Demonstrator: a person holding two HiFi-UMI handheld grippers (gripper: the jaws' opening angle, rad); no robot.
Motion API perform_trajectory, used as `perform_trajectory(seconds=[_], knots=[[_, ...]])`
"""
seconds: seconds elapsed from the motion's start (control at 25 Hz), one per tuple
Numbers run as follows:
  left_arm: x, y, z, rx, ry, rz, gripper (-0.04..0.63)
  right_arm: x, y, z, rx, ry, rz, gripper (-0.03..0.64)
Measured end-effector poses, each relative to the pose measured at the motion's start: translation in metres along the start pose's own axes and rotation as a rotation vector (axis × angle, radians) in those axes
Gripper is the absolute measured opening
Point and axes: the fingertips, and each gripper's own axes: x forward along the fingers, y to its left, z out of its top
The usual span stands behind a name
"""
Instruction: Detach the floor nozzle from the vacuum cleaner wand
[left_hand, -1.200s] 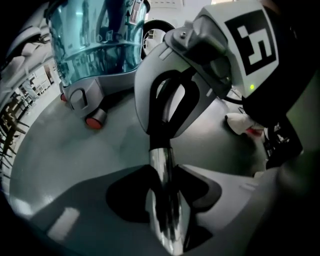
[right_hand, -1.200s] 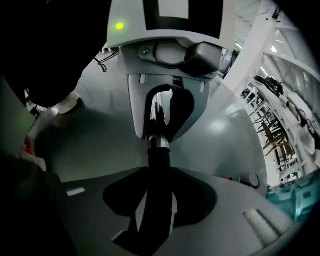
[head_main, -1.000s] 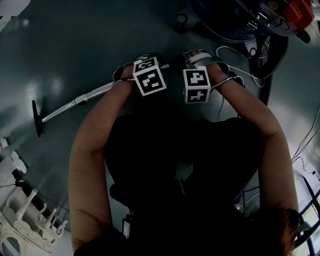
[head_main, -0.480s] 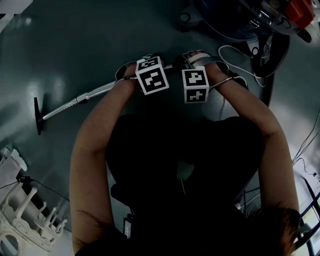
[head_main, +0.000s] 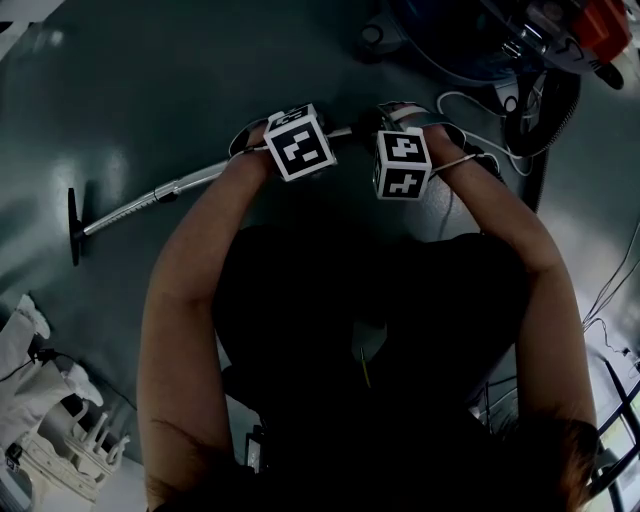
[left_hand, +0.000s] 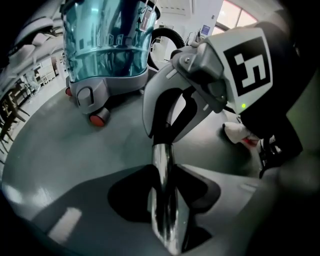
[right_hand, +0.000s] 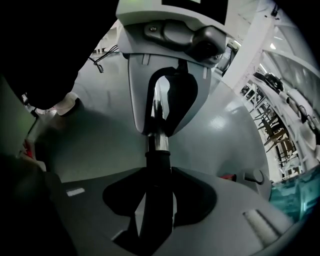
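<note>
The chrome vacuum wand (head_main: 190, 182) lies low over the grey floor and runs left to the dark floor nozzle (head_main: 74, 226), which is still joined to it. Both grippers hold the wand's near end side by side. My left gripper (left_hand: 162, 200) is shut on the chrome tube (left_hand: 161, 165); its jaws have just been closing on it. My right gripper (right_hand: 159, 200) is shut on the black sleeve (right_hand: 158, 175) where the chrome tube (right_hand: 158, 140) enters. In the head view the marker cubes hide the jaws of the left gripper (head_main: 297, 143) and the right gripper (head_main: 402, 163).
The blue vacuum canister (left_hand: 107, 45) stands on wheels just beyond the grippers, with its black hose (head_main: 545, 110) and a white cable (head_main: 480, 110) at the right. A white rack (head_main: 50, 430) sits at the lower left. Chairs (right_hand: 277, 130) stand further off.
The left gripper's cube has rolled a little. The wand and the nozzle lie where they were, and both hands stay at the same spot on the wand.
</note>
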Motion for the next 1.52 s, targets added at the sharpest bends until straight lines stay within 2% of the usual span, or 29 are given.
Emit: perform_trajectory(seconds=[0.12,0.32,0.48,0.76,1.04,1.16,1.32,1.44,1.52], knots=[[-0.001,-0.003,-0.001,0.034,0.0,0.003,0.155,-0.003,-0.001,0.002,-0.003,0.001,-0.006,0.153],[0.011,-0.005,-0.016,0.106,0.091,0.03,0.18,-0.004,0.002,0.005,-0.007,0.003,-0.002,0.153],[0.009,-0.003,-0.014,0.077,0.039,0.02,0.172,-0.005,-0.001,0.005,-0.013,0.002,-0.013,0.153],[0.01,-0.005,-0.018,0.035,0.084,-0.024,0.169,-0.003,0.003,0.006,0.0,-0.014,-0.001,0.152],[0.006,-0.003,-0.017,0.012,0.053,-0.029,0.167,-0.005,0.0,0.005,0.019,-0.024,0.007,0.15],[0.006,-0.003,-0.016,0.014,0.043,-0.031,0.167,-0.004,-0.001,0.0,0.058,-0.025,0.032,0.152],[0.006,0.0,-0.017,-0.026,0.031,-0.044,0.167,-0.007,-0.002,0.0,0.059,-0.027,0.021,0.152],[0.006,0.0,-0.017,-0.02,0.031,-0.045,0.167,-0.006,-0.003,-0.001,0.067,-0.027,0.016,0.15],[0.006,-0.002,-0.017,0.004,0.028,-0.044,0.167,-0.006,-0.003,-0.002,0.114,-0.036,0.056,0.152]])
